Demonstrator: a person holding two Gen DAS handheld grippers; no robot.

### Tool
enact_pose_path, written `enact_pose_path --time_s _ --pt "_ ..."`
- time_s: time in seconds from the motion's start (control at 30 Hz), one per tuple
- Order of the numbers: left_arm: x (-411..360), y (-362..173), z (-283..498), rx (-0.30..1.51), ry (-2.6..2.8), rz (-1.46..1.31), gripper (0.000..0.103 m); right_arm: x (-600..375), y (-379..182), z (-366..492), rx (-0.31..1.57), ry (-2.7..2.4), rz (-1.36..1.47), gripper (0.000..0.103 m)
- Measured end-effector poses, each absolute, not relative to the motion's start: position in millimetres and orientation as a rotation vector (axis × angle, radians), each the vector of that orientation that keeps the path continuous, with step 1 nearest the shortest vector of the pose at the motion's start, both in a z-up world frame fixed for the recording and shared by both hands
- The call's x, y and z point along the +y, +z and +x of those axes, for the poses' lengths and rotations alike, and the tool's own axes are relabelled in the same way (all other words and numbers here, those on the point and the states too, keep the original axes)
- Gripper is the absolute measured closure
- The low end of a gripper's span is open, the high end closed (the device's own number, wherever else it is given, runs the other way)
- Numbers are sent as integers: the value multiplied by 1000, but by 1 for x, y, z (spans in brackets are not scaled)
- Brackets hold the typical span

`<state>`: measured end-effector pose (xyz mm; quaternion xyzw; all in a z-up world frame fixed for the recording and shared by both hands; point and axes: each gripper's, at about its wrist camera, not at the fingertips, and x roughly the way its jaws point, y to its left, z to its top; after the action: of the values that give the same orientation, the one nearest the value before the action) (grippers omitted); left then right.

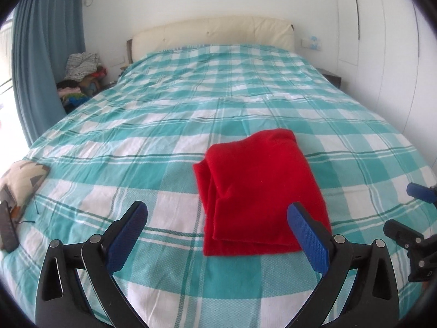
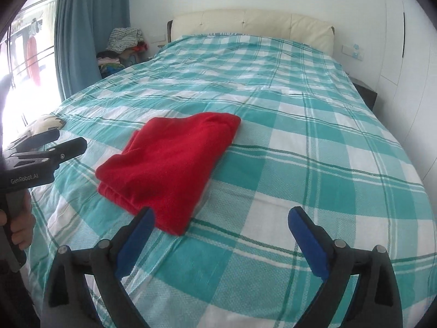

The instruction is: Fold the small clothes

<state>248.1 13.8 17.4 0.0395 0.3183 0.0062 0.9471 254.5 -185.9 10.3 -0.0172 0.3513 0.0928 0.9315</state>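
A red garment point(image 1: 259, 188) point(image 2: 169, 164) lies folded into a thick rectangle on the teal checked bedcover point(image 1: 164, 125) point(image 2: 314, 150). My left gripper point(image 1: 217, 209) is open just short of the garment's near edge, with nothing between its blue pads point(image 1: 308, 237). In the right wrist view it point(image 2: 65, 140) shows at the left, held by a hand point(image 2: 16, 224). My right gripper point(image 2: 221, 213) is also open, near the garment's right front corner and clear of it. In the left wrist view it point(image 1: 407, 210) shows at the right edge.
A patterned cushion point(image 1: 24, 177) point(image 2: 46, 121) and a dark flat device point(image 1: 6, 229) lie at the bed's left edge. A pile of clothes point(image 1: 79, 76) point(image 2: 123, 46) stands beside the blue curtain point(image 1: 41, 54). A cream headboard point(image 1: 213, 31) and a dark nightstand point(image 2: 366, 93) are at the far end.
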Motion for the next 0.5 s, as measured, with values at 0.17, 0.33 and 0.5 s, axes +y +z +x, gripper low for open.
enact_pose_path --time_s 0.17,0.33,0.5 --pt "8 17 228 631 56 131 0 -174 9 232 684 207 -48 6" --pt "12 17 216 613 101 114 0 -165 15 228 682 234 -67 6" --pt "15 14 217 676 81 99 0 -165 12 229 733 228 -49 6"
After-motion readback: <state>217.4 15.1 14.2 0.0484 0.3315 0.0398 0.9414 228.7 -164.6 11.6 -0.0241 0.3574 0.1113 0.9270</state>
